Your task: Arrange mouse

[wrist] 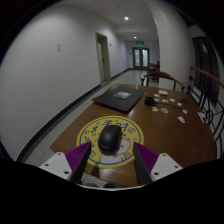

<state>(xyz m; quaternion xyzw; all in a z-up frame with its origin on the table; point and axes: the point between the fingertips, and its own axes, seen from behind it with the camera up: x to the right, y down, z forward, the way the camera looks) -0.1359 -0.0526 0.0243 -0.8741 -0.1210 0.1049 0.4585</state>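
Note:
A black computer mouse (110,137) lies on a round yellow mouse mat (92,128) with dark markings, on a brown wooden table (165,130). My gripper (112,160) is open, its purple pads (80,156) spread wide to either side. The mouse sits just ahead of the fingertips, roughly centred between them and untouched. A bare strip of the yellow mat lies between the fingers and the mouse.
A dark flat pad or laptop (119,98) lies further along the table. Small white items (163,99) are scattered to the right of it. A wooden chair (168,78) stands beyond. A corridor with white walls and doors (103,58) runs on the left.

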